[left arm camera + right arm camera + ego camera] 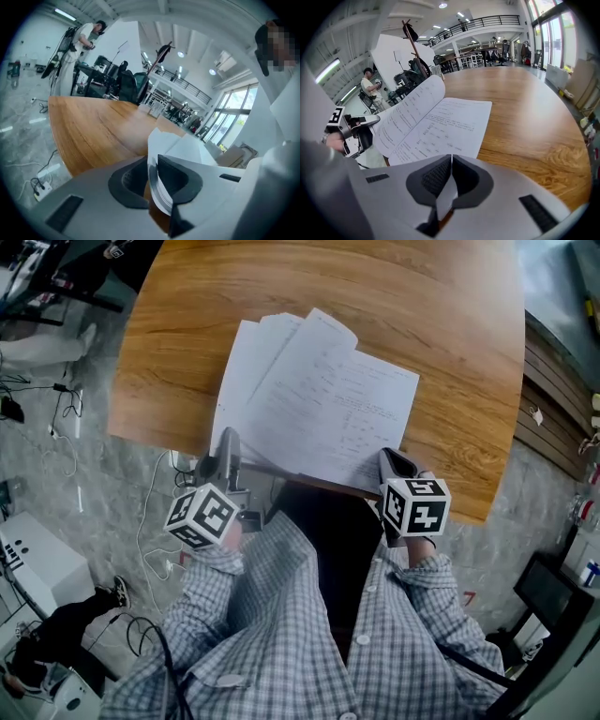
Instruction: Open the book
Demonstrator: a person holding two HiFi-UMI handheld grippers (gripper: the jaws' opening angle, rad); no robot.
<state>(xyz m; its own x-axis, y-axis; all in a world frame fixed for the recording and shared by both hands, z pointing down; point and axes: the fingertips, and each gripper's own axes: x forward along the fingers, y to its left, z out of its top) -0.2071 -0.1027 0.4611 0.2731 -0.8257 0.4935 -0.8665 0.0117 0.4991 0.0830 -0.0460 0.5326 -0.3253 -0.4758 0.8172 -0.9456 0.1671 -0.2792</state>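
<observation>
**White paper book open, held at both near corners**

It lies at the near edge of the brown wooden surface. The left tongs clamp a thick sheaf of its pages. The right tongs pinch a thin page edge.

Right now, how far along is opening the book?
Done: the book lies open on the wooden table, printed pages up. In hand: the left gripper is clamped on a sheaf of pages, which arches off the table; the right gripper pinches the right-hand page edge. Left, probably: lay that sheaf flat and release both.
</observation>
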